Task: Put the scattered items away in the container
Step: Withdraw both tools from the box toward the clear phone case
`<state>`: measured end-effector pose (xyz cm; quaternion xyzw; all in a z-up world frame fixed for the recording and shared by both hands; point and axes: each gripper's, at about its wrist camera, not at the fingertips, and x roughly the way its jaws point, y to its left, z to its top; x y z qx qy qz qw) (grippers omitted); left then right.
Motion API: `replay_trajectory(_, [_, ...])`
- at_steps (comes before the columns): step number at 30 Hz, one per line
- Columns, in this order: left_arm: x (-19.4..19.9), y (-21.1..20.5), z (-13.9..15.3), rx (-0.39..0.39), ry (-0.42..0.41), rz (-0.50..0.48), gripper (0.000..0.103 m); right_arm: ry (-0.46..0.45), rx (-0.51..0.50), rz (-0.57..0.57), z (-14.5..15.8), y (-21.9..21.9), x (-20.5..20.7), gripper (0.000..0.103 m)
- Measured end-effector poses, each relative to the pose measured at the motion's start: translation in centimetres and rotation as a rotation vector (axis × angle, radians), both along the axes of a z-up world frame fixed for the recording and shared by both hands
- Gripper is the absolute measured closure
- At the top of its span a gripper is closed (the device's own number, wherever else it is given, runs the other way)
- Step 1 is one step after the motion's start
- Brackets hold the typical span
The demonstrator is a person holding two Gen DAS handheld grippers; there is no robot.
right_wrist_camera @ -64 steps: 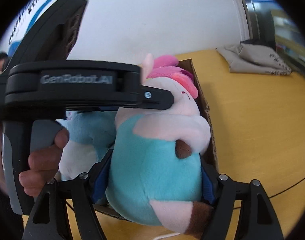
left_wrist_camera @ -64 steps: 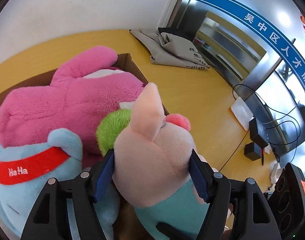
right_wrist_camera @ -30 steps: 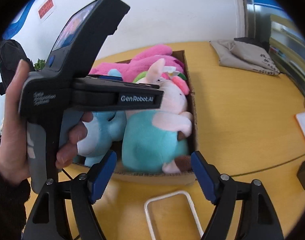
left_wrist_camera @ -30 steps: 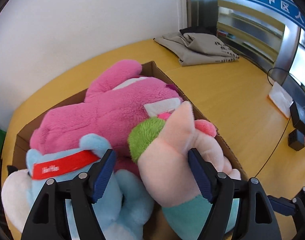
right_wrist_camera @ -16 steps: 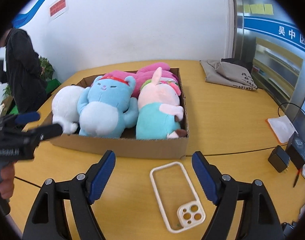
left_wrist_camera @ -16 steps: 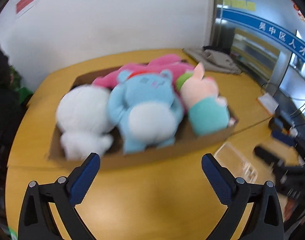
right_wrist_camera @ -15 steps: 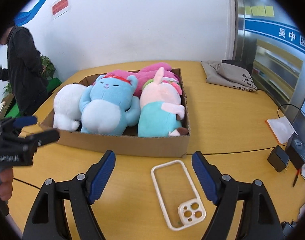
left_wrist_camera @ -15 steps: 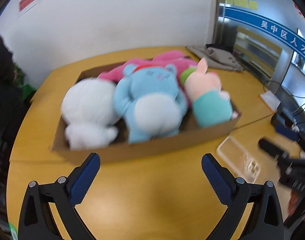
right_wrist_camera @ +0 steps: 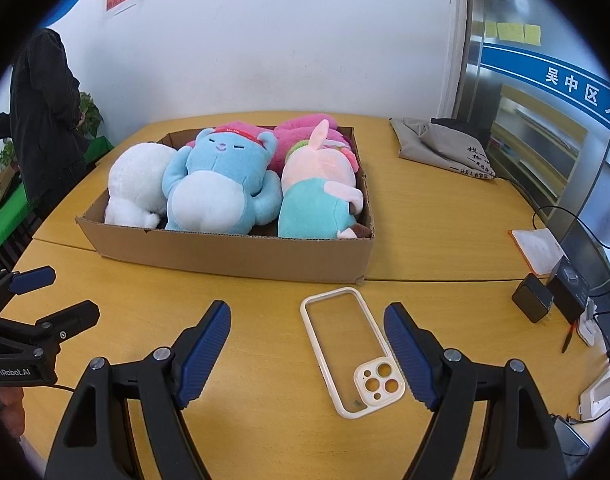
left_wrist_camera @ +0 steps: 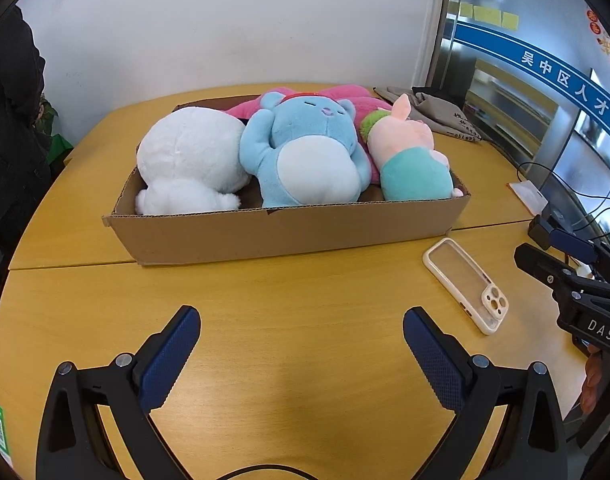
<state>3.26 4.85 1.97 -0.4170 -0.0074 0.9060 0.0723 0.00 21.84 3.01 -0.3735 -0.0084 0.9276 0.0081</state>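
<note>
A shallow cardboard box [left_wrist_camera: 289, 230] [right_wrist_camera: 233, 250] on the yellow table holds several plush toys: a white one [left_wrist_camera: 189, 164] [right_wrist_camera: 135, 184], a blue bear [left_wrist_camera: 305, 160] [right_wrist_camera: 217, 184], a pink pig in a teal shirt [left_wrist_camera: 413, 160] [right_wrist_camera: 317, 196] and a magenta one [right_wrist_camera: 305, 132] behind them. My left gripper [left_wrist_camera: 301, 332] is open over bare table in front of the box, nothing between its fingers. My right gripper [right_wrist_camera: 307, 324] is open too, low over the table, with a clear phone case [right_wrist_camera: 351, 350] [left_wrist_camera: 465, 284] lying between its fingertips' line and the box.
A grey folded cloth bag [right_wrist_camera: 445, 148] lies at the back right. Black chargers [right_wrist_camera: 549, 292], cables and a white-and-orange card [right_wrist_camera: 537, 248] sit at the right edge. A person in black [right_wrist_camera: 45, 120] stands at the far left beside the table.
Both grippers let go of the pink pig, which now lies in the box, opened and pulled back away from the box toward the table's front.
</note>
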Motion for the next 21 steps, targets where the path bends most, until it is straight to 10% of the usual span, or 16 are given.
replay_trajectory(21, [0.3, 0.6, -0.5, 0.019, -0.012, -0.010, 0.000, -0.027, 0.002, 0.019, -1.0, -0.5, -0.2, 0.024])
